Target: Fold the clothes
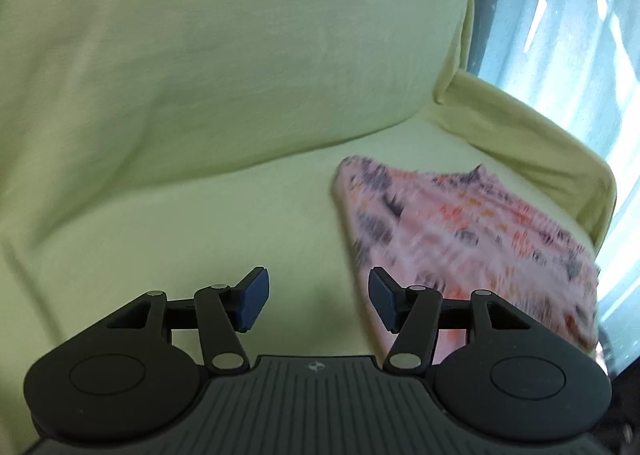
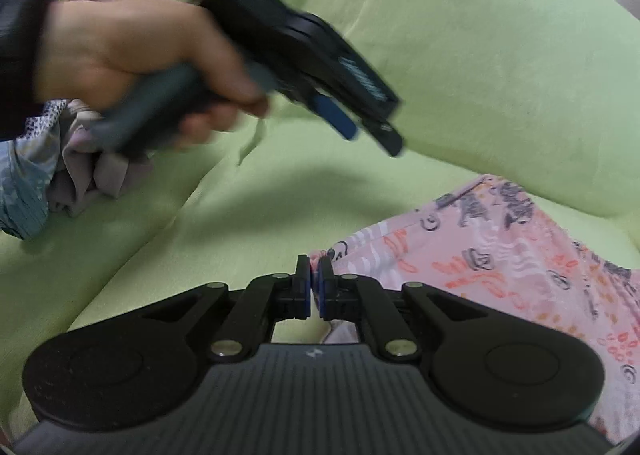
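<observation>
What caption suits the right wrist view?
Right gripper shut on the pink patterned garment on a green sofa; left gripper open above.

The garment (image 2: 500,255) is pink with grey and orange prints; beneath it, a plain lime-green sofa cover (image 1: 200,95).

Both wrist views look down closely, sharing the sofa (image 1: 200,95).
</observation>
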`<state>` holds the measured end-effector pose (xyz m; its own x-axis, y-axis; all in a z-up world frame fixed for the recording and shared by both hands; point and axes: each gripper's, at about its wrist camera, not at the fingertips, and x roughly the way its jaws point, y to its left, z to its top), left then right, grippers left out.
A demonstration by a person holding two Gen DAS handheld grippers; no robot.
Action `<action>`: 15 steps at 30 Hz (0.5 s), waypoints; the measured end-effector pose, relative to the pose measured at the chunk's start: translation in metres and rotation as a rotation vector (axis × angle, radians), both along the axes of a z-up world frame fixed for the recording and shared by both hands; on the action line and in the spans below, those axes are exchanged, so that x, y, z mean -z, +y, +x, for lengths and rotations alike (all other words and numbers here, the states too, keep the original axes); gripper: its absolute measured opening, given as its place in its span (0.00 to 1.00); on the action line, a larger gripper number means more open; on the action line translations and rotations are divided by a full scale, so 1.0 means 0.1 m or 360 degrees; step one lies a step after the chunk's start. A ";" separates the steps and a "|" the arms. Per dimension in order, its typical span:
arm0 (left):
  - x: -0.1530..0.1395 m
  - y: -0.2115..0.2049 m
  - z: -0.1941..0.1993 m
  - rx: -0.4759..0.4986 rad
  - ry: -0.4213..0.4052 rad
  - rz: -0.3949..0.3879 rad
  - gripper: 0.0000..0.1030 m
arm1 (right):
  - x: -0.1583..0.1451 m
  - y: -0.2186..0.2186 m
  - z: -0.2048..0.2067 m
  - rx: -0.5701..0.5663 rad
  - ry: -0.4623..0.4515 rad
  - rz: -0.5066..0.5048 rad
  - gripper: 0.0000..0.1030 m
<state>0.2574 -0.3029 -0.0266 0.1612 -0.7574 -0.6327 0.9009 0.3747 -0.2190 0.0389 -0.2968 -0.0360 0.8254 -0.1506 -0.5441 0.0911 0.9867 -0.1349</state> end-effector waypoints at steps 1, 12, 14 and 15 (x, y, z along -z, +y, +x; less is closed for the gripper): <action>0.02 -0.15 0.06 0.0014 0.0028 -0.0009 0.55 | -0.01 -0.05 -0.04 0.0007 -0.0004 0.0009 0.03; 0.50 -1.53 0.51 0.0063 0.0293 0.0035 0.46 | -0.17 -0.69 -0.42 -0.0073 -0.0191 0.0497 0.03; 0.54 -1.67 0.47 0.0085 0.0283 0.0074 0.16 | -0.18 -0.81 -0.47 -0.0077 -0.0236 0.0597 0.03; 0.54 -1.71 0.44 0.0083 0.0266 0.0079 0.01 | -0.19 -0.89 -0.51 -0.0070 -0.0267 0.0648 0.03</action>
<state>0.3014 -0.4739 -0.0804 0.0121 -0.7291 -0.6843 0.8720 0.3426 -0.3496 -0.0119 -0.3861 -0.0171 0.9082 0.0854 -0.4098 0.0354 0.9598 0.2784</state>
